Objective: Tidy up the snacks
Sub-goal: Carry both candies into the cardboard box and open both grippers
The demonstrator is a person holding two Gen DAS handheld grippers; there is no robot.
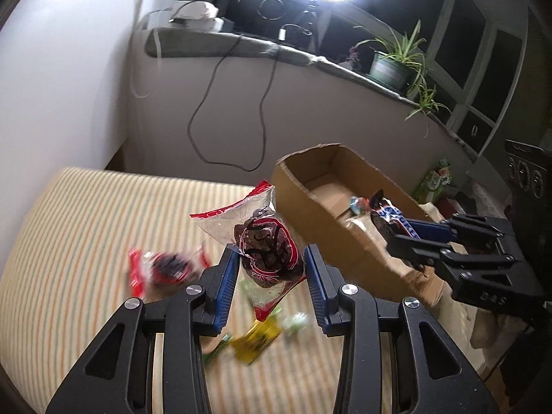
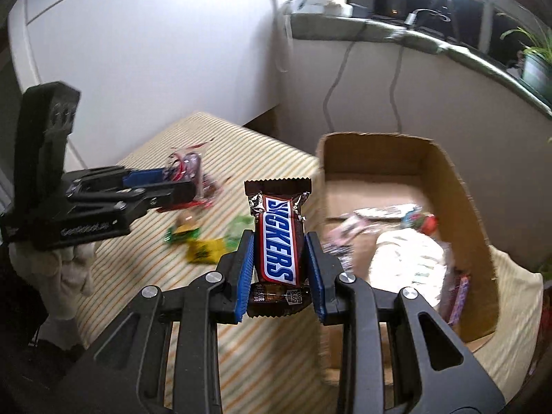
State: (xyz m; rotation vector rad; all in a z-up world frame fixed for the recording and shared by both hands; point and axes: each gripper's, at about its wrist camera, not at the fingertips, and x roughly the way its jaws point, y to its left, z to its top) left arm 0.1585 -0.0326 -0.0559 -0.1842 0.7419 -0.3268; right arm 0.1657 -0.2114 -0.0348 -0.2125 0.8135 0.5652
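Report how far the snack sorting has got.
Done: several wrapped snacks already lie in the cardboard box.
In hand: the left gripper is shut on a clear red-printed snack bag; the right gripper is shut on a Snickers bar.
Left: a red packet, a yellow packet and small green candies lie on the striped cloth.

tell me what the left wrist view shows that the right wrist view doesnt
Only the left wrist view: the left hand-held gripper from behind, shut on a clear red-printed snack bag, and a red wrapper lying on the striped cloth.

Only the right wrist view: the Snickers bar head-on with its label readable, clamped in the right hand-held gripper, and a white packet deep in the box.

Both: the cardboard box, the yellow wrapper, and the potted plant.
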